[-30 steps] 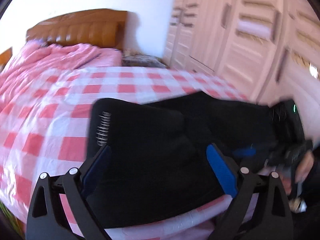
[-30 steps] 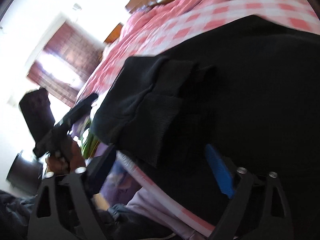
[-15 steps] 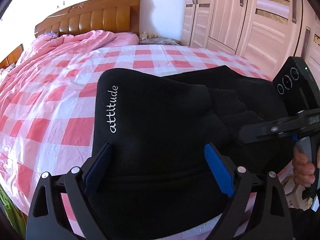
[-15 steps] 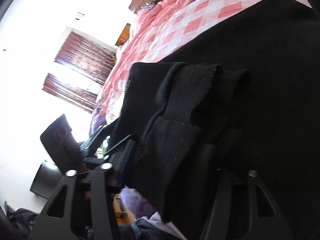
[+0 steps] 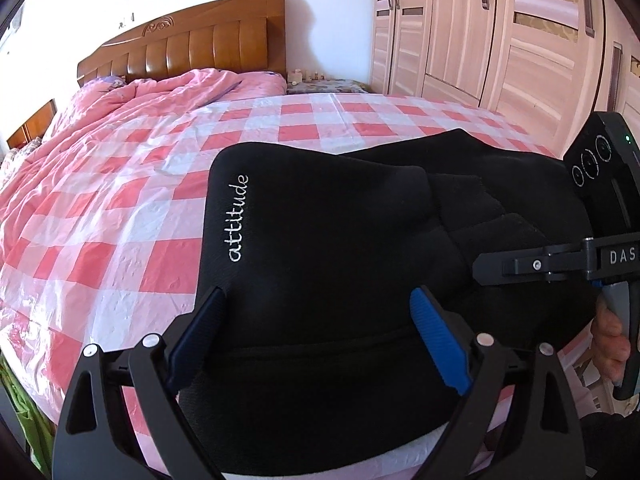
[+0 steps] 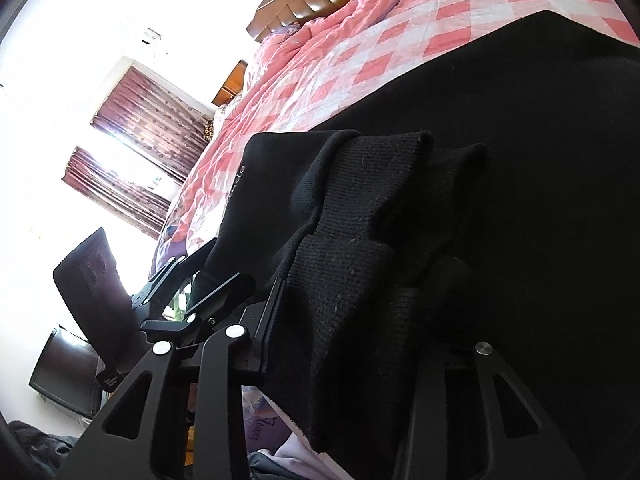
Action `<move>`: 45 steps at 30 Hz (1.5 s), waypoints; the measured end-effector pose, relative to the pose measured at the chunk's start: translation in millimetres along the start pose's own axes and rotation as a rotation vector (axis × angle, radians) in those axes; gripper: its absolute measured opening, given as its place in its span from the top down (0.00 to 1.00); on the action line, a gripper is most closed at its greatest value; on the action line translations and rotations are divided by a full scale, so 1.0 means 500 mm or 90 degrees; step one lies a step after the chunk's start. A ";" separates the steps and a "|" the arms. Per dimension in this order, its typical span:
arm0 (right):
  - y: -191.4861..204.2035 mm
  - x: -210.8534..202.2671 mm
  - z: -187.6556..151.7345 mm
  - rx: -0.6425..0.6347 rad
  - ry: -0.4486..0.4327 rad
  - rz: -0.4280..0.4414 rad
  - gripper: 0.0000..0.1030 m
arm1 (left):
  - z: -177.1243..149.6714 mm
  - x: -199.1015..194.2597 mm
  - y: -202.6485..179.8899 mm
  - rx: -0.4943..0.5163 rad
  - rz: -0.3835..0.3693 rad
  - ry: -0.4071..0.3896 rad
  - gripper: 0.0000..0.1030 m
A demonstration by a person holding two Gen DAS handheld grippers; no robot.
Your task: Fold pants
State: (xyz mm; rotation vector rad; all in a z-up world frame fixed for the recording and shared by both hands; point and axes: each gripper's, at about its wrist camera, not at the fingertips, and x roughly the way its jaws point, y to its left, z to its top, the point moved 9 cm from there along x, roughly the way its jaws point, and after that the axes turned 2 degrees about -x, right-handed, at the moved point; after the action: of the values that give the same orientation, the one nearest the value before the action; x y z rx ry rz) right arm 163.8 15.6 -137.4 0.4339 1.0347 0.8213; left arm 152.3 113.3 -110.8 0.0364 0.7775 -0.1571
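Note:
Black pants (image 5: 320, 220) with white "attitude" lettering lie folded on the pink checked bed cover (image 5: 120, 220). My left gripper (image 5: 318, 320) stands open just over their near edge, its blue pads either side of the cloth and apart from it. My right gripper (image 5: 492, 266) comes in from the right, held by a hand (image 5: 608, 340). In the right wrist view its jaws (image 6: 360, 308) are closing, with the bunched ribbed cuff (image 6: 352, 280) of the pants (image 6: 520, 160) pinched between them. The cloth hides the right finger. The left gripper (image 6: 204, 268) shows at the left.
A wooden headboard (image 5: 192, 48) and a rumpled pink quilt (image 5: 140, 100) are at the far end of the bed. Wardrobe doors (image 5: 500, 32) line the right side. Curtained windows (image 6: 140, 160) and a dark screen (image 6: 60, 376) lie beyond the bed's left edge.
My right gripper has moved in onto the ribbed cuff and its jaws have narrowed around it. My left gripper dipped toward the pants, then held still, jaws as wide as before.

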 end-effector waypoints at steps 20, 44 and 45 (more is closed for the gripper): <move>0.301 -0.070 0.207 -0.264 -0.085 -0.060 0.77 | -0.107 -0.160 0.132 -0.047 0.056 -0.066 0.02; -0.088 -0.131 0.029 -0.045 -0.136 -0.085 0.78 | -0.074 -0.020 0.122 -0.069 0.169 -0.001 0.01; -0.079 -0.134 0.034 -0.051 -0.140 -0.081 0.78 | -0.075 -0.023 0.120 -0.071 0.170 -0.001 0.01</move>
State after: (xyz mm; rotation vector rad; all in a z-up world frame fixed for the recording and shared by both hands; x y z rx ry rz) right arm 177.1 -60.3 -116.8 0.3765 0.8144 0.6823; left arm 127.5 177.3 -131.0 0.0347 0.7708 0.1401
